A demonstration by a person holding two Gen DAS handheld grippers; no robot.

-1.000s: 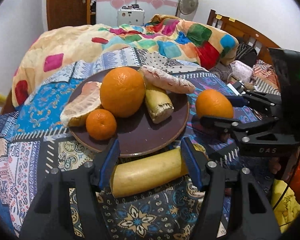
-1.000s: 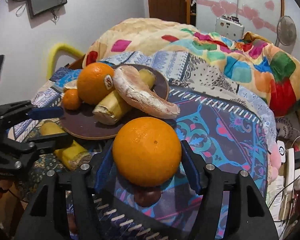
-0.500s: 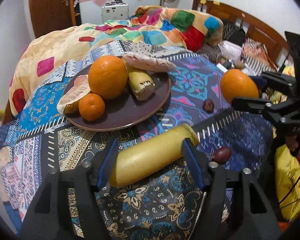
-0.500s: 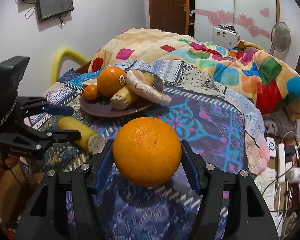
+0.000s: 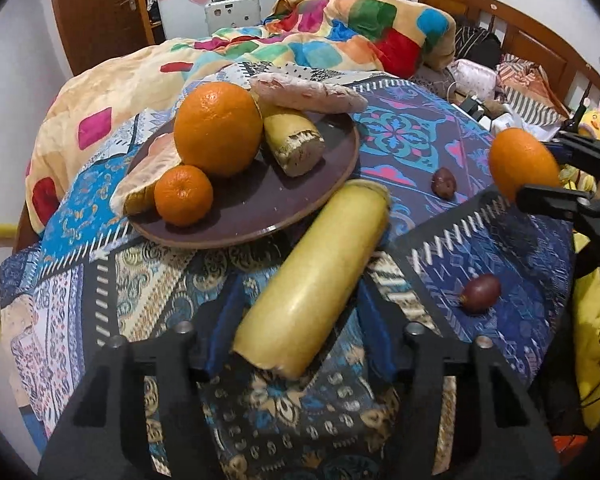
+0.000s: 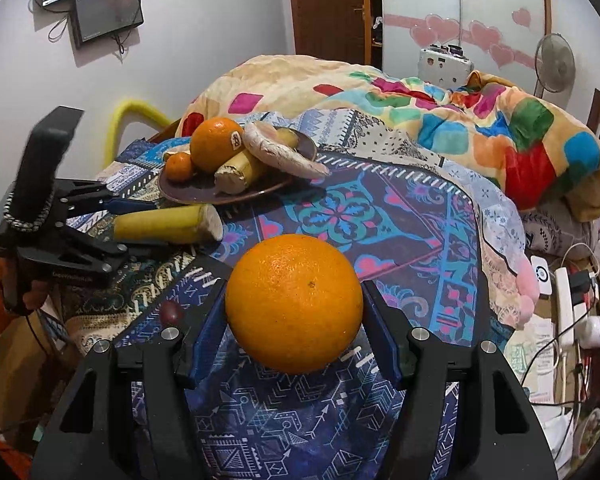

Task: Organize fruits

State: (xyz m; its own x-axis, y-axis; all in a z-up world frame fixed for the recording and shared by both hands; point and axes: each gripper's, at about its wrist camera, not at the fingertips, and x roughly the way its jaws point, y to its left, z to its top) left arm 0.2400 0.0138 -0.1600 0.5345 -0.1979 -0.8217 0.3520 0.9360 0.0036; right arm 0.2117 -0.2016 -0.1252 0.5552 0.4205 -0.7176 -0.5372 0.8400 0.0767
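Both grippers carry fruit above the bed.
The brown plate holds a big orange, a mandarin and a banana piece; the left gripper grasps a banana, the right gripper grasps an orange.

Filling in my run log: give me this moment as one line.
left gripper: shut on banana piece | right gripper: shut on orange | both lifted, near plate
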